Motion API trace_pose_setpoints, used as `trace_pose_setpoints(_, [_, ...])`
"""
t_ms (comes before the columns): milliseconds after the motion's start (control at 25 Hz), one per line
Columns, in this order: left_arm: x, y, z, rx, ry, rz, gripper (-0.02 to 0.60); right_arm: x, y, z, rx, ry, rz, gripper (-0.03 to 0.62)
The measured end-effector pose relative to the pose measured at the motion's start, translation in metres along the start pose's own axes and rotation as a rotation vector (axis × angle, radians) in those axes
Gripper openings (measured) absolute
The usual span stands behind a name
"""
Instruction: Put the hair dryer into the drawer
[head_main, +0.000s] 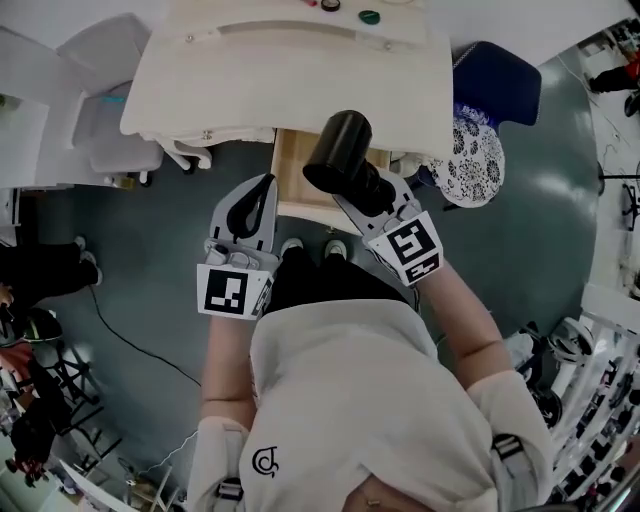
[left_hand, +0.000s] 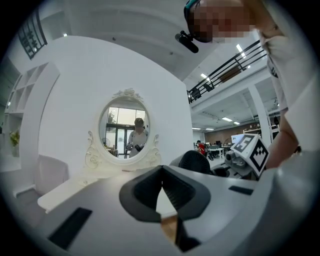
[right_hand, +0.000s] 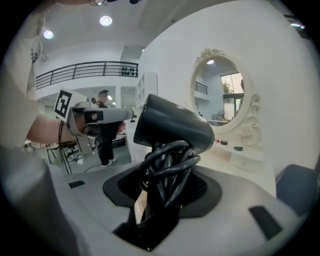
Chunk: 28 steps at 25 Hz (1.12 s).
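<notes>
Grips black hair dryer (head_main: 338, 148) by handle in right gripper (head_main: 372, 188) fingers, angled slightly downward, over open wooden drawer (head_main: 288, 165) below counter (head_main: 290, 70). Carries left gripper (head_main: 256, 200) level alongside, fingers closed together, empty.

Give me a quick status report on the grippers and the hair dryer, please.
Right gripper clamped on hair dryer. Left gripper shut, empty. Hair dryer above open drawer, not in. No obstruction seen.

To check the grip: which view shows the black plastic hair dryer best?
Right gripper view: the hair dryer is close, its cord-wrapped handle in the tongs. Head view: barrel from above. Left gripper view: only one end.
</notes>
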<state>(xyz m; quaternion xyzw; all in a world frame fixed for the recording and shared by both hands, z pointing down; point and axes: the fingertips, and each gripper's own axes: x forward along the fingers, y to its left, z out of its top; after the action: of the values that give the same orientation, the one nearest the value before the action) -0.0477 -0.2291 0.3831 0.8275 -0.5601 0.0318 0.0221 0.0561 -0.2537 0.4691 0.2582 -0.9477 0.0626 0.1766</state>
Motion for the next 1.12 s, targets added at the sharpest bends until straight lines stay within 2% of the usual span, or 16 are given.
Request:
trace_pose_setpoints(200, [0.006,0.017,-0.028,-0.021,0.046,0.013,0.012,0.041,0.014,-0.035,-0.052,0.107,0.151,0.196])
trace_pose_setpoints(320, [0.013,0.029,-0.039,-0.038,0.056,0.026,0.012,0.069,0.012,-0.060,-0.054,0.182,0.199,0.196])
trace_pose_setpoints(480, [0.012,0.043,-0.067,-0.066,0.110,0.025,0.012,0.100,0.012,-0.095,-0.072,0.290,0.257,0.196])
trace_pose_setpoints(680, [0.013,0.056,-0.093,-0.086,0.164,-0.010,0.012,0.123,0.026,-0.152,-0.125,0.451,0.375,0.196])
trace_pose_setpoints(880, [0.024,0.063,-0.115,-0.101,0.201,-0.022,0.012,0.135,0.022,-0.207,-0.172,0.581,0.402,0.196])
trace_pose_setpoints(1120, [0.025,0.060,-0.133,-0.114,0.206,-0.029,0.012,0.142,0.024,-0.261,-0.149,0.714,0.422,0.197])
